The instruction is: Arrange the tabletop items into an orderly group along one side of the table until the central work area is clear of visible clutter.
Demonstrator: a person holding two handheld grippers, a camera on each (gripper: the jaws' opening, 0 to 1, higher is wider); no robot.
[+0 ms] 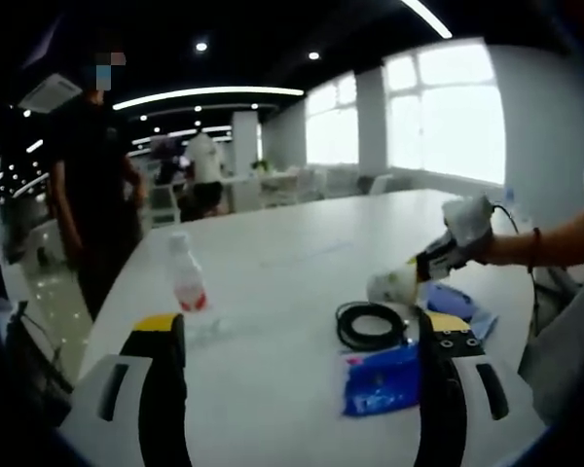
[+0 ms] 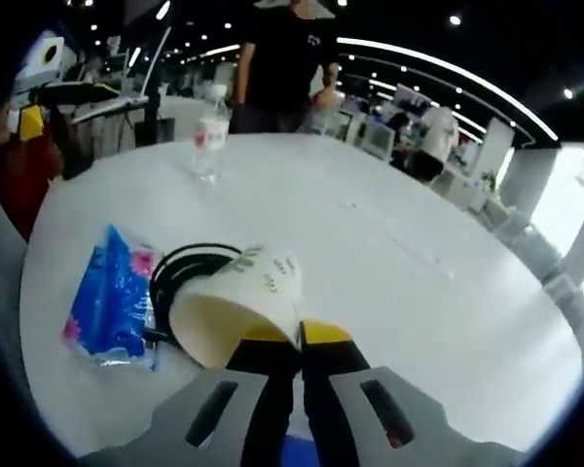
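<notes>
Right hand-held gripper [image 2: 300,336] clamps the paper cup [image 2: 236,306] by its rim, just above the black cable coil [image 2: 180,268]. Left hand-held gripper [image 1: 302,341] stands wide, holding nothing; water bottle [image 1: 187,280] at its 11 o'clock on the bench [image 1: 302,263].

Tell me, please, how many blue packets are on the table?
2: one blue packet beside the coiled cable; another blue packet behind it, under the right gripper. More may be hidden.

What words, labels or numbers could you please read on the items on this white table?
None can be read.
White paper cup: dark green marks on its side, too blurred.
Clear plastic bottle: red and white label, too small.
Blue plastic packet: pink and white print, blurred.
</notes>
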